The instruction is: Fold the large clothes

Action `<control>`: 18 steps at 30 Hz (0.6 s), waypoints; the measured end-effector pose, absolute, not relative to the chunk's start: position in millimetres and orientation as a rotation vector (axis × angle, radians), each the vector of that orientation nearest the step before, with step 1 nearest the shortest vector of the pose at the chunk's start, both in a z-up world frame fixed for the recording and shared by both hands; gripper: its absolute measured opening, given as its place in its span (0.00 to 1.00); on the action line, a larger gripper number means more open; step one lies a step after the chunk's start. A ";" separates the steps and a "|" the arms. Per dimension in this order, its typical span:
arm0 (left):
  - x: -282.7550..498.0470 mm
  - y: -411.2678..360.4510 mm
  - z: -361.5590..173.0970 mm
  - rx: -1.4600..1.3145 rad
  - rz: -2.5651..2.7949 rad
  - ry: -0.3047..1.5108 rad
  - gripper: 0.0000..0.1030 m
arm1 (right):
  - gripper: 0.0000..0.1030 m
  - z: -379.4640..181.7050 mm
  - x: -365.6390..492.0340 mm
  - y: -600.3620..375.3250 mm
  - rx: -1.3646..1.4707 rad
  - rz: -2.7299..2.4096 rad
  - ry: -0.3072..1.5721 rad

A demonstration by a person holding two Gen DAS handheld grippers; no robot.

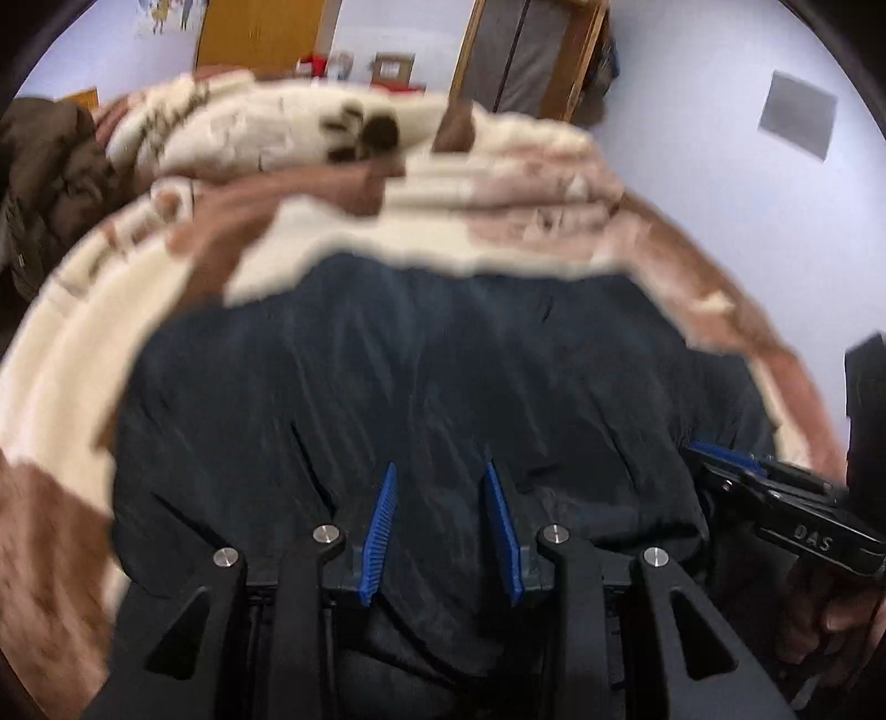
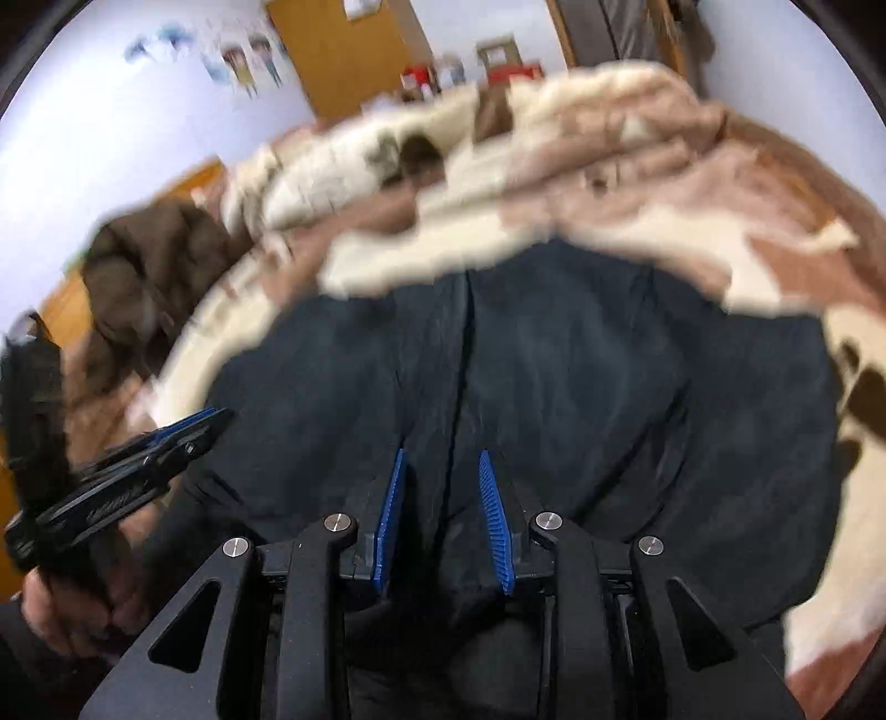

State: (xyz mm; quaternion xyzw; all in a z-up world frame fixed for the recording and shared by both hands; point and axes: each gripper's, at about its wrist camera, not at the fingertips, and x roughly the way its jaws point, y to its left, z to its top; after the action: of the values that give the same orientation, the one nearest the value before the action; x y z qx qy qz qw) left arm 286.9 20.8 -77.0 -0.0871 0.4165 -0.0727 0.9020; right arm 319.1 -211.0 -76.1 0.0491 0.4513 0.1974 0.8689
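Note:
A large dark navy garment [image 1: 421,387] lies spread on a cream and brown blanket [image 1: 111,343]; it also fills the middle of the right wrist view [image 2: 581,387]. My left gripper [image 1: 440,471] hovers over its near edge, its blue-padded jaws apart with nothing clamped between them. My right gripper [image 2: 443,457] is likewise open over the near edge, beside a lengthwise seam or fold. Each gripper shows in the other's view: the right at the right edge [image 1: 725,454], the left at the left edge [image 2: 205,418]. Both views are blurred.
A bunched cream and brown blanket pile [image 1: 343,144] lies behind the garment. A dark brown coat [image 2: 144,271] lies at the far left on the bed. Behind are a pale wall [image 1: 720,83], a wooden door [image 1: 260,33] and a shelf with small items [image 2: 459,72].

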 end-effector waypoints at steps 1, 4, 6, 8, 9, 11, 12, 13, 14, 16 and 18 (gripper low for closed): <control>289.8 21.0 -84.5 -0.184 -0.149 0.865 0.35 | 0.26 -85.9 324.3 -210.0 0.095 0.411 0.957; 301.8 27.6 -84.9 -0.229 -0.131 0.890 0.36 | 0.26 -84.8 332.8 -206.9 0.092 0.404 0.976; 300.3 27.4 -74.7 -0.229 -0.118 0.908 0.36 | 0.26 -70.5 329.1 -205.4 0.082 0.392 0.974; 285.2 26.8 -59.5 -0.223 -0.133 0.882 0.36 | 0.26 -52.2 311.2 -209.2 0.096 0.410 0.935; 273.6 25.7 -52.3 -0.226 -0.151 0.862 0.36 | 0.26 -48.1 303.6 -210.8 0.109 0.424 0.923; 253.7 22.5 -47.9 -0.226 -0.177 0.843 0.36 | 0.26 -48.0 286.6 -210.8 0.122 0.448 0.918; 248.8 20.0 -52.4 -0.221 -0.183 0.854 0.36 | 0.26 -53.9 282.7 -209.1 0.117 0.453 0.930; 247.3 17.6 -61.0 -0.213 -0.183 0.877 0.36 | 0.26 -65.5 280.9 -205.5 0.106 0.451 0.957; 249.0 15.1 -74.2 -0.206 -0.171 0.915 0.36 | 0.26 -77.5 282.6 -202.4 0.100 0.440 0.991; 254.0 13.9 -98.2 -0.196 -0.141 0.960 0.36 | 0.26 -106.3 289.4 -200.4 0.107 0.427 1.055; 257.4 13.6 -107.2 -0.193 -0.133 0.955 0.36 | 0.26 -119.4 292.6 -200.1 0.104 0.428 1.057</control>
State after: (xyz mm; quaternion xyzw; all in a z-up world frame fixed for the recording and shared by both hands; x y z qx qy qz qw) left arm 257.4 13.6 -107.2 -0.0924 0.4584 -0.0637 0.8816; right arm 292.6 -200.1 -119.4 0.0491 0.5000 0.2023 0.8406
